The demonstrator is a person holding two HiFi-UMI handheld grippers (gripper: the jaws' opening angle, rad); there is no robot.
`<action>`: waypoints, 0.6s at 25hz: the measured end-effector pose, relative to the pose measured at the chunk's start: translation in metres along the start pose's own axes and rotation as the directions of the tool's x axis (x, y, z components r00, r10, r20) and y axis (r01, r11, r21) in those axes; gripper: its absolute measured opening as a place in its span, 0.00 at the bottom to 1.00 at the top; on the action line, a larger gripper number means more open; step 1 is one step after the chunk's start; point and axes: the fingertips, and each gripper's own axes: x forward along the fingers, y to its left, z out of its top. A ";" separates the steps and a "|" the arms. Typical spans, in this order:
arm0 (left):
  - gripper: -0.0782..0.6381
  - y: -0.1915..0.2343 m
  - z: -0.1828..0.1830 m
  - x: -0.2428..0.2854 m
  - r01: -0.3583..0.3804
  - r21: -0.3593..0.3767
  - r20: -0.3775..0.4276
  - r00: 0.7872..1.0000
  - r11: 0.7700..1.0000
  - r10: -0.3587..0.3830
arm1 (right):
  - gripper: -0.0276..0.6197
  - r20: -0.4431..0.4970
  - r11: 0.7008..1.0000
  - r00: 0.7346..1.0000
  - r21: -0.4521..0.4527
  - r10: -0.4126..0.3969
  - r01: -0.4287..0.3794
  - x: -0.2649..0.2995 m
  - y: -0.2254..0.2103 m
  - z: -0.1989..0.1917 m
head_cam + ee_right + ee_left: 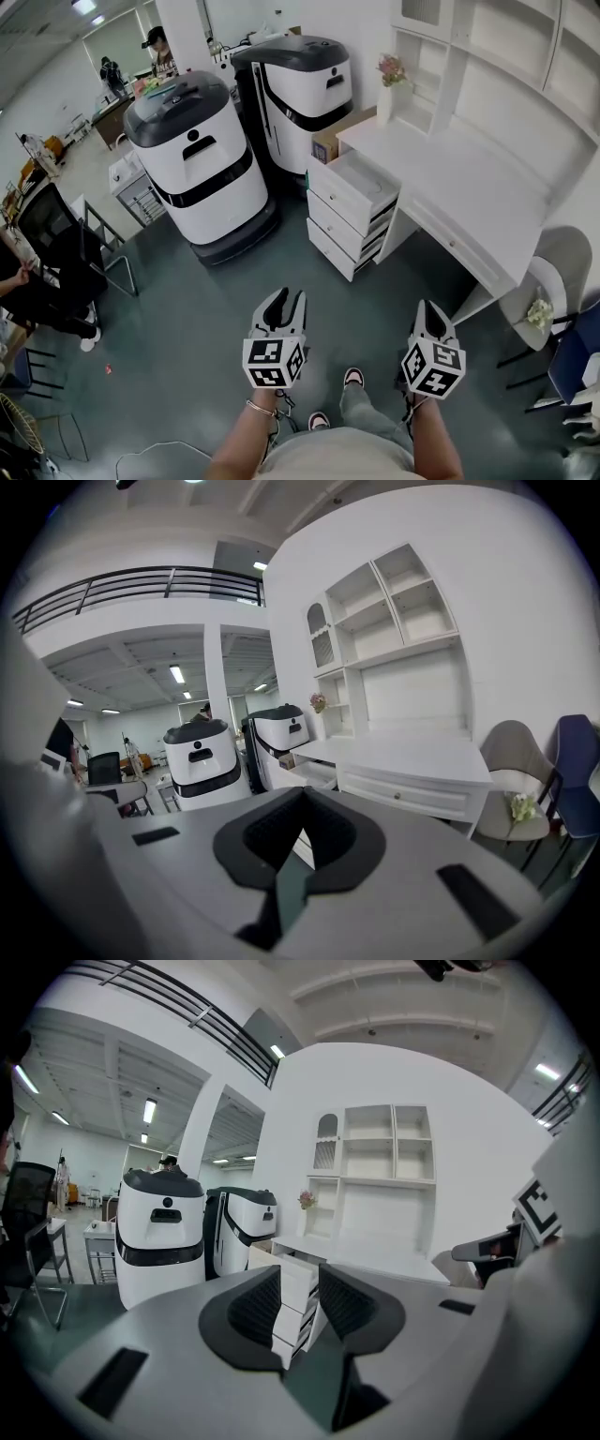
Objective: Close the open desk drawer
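My left hand-held gripper (289, 299) has its jaws apart, and nothing is between them. My right hand-held gripper (427, 309) has its jaws together at the tips and is empty. Both hang over the grey floor (187, 309), well apart from the furniture. The open top drawer (361, 183) is at 1 o'clock from the left one, pulled out of a white drawer unit (342, 230) which stands under the end of the white desk (469, 187). At 11 o'clock stand two white service robots (197, 159) with dark tops. A vase of flowers (386, 84) stands on the far corner of the desk.
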 end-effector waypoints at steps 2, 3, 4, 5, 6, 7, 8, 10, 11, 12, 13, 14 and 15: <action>0.30 -0.002 0.007 0.023 -0.004 0.000 0.001 1.000 1.000 0.004 | 0.05 0.002 1.000 1.000 0.000 0.011 -0.011 0.022 -0.006 0.012; 0.30 -0.004 0.010 0.035 -0.007 0.001 0.003 1.000 1.000 0.007 | 0.05 0.003 1.000 1.000 0.000 0.018 -0.018 0.033 -0.010 0.018; 0.30 -0.006 0.013 0.047 -0.009 0.002 0.004 1.000 1.000 0.009 | 0.05 0.004 1.000 1.000 -0.002 0.025 -0.025 0.043 -0.014 0.023; 0.30 -0.008 0.017 0.058 -0.012 0.002 0.006 1.000 1.000 0.012 | 0.05 0.003 0.999 0.999 -0.005 0.033 -0.033 0.054 -0.019 0.029; 0.30 -0.011 0.019 0.068 -0.015 0.003 0.007 1.000 1.000 0.015 | 0.05 0.002 0.999 0.999 -0.007 0.040 -0.040 0.064 -0.023 0.034; 0.30 -0.013 0.022 0.078 -0.017 0.004 0.006 1.000 1.000 0.017 | 0.05 -0.001 0.999 0.999 -0.008 0.045 -0.045 0.074 -0.028 0.038; 0.30 -0.014 0.024 0.088 -0.020 0.004 0.005 1.000 1.000 0.020 | 0.05 -0.003 0.999 0.999 -0.008 0.049 -0.049 0.083 -0.033 0.042; 0.30 -0.017 0.026 0.106 -0.027 0.002 -0.001 1.000 1.000 0.027 | 0.05 -0.011 0.998 0.998 -0.006 0.055 -0.055 0.101 -0.043 0.049; 0.30 -0.019 0.027 0.114 -0.030 0.000 -0.004 1.000 1.000 0.030 | 0.05 -0.015 0.998 0.998 -0.005 0.059 -0.059 0.110 -0.048 0.052; 0.30 -0.021 0.028 0.121 -0.033 0.000 -0.006 0.999 0.999 0.033 | 0.05 -0.019 0.998 0.998 -0.004 0.063 -0.063 0.119 -0.052 0.055; 0.30 -0.022 0.028 0.127 -0.034 0.000 -0.008 0.999 0.999 0.034 | 0.05 -0.023 0.998 0.997 -0.002 0.068 -0.068 0.126 -0.055 0.056; 0.30 -0.024 0.029 0.133 -0.037 0.002 -0.010 0.999 0.999 0.037 | 0.05 -0.025 0.997 0.997 0.002 0.072 -0.072 0.134 -0.058 0.058; 0.30 -0.024 0.030 0.140 -0.039 0.005 -0.011 0.999 0.999 0.039 | 0.05 -0.026 0.997 0.997 0.007 0.075 -0.075 0.142 -0.060 0.060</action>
